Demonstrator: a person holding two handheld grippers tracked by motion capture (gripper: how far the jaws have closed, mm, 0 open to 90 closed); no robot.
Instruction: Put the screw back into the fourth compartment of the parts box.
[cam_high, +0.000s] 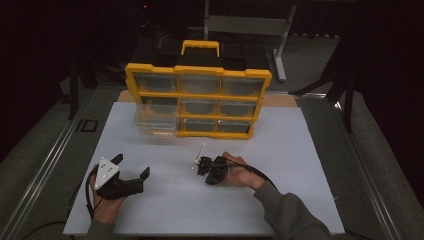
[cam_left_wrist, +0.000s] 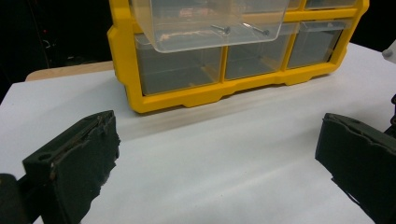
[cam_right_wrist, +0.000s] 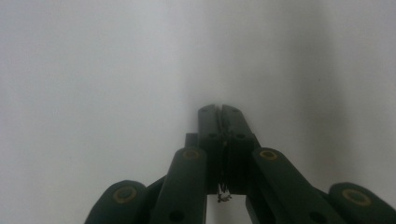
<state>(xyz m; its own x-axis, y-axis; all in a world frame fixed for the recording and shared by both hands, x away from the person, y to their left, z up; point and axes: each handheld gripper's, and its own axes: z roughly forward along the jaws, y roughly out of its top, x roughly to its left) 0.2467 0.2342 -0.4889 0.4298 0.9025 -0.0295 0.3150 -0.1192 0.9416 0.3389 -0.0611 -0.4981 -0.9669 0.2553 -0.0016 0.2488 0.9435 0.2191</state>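
Note:
A yellow parts organizer (cam_high: 197, 96) with clear drawers stands upright at the back of the white table (cam_high: 300, 200). Its left middle drawer (cam_high: 156, 122) is pulled out. In the left gripper view that drawer (cam_left_wrist: 210, 23) holds a few screws (cam_left_wrist: 219, 29). My right gripper (cam_high: 201, 165) rests low on the table in front of the organizer, its jaws pressed together. A small metal piece, seemingly a screw (cam_right_wrist: 223, 197), is pinched between the pads (cam_right_wrist: 208, 140). My left gripper (cam_high: 134, 167) sits at the front left, wide open with nothing between its pads (cam_left_wrist: 79, 158).
A thin pale rod (cam_high: 201, 149) lies or stands just beyond the right gripper's tip. Dark floor, metal rails and stand legs surround the table. Bare white tabletop (cam_left_wrist: 224, 154) stretches between the left gripper and the organizer (cam_left_wrist: 196, 95).

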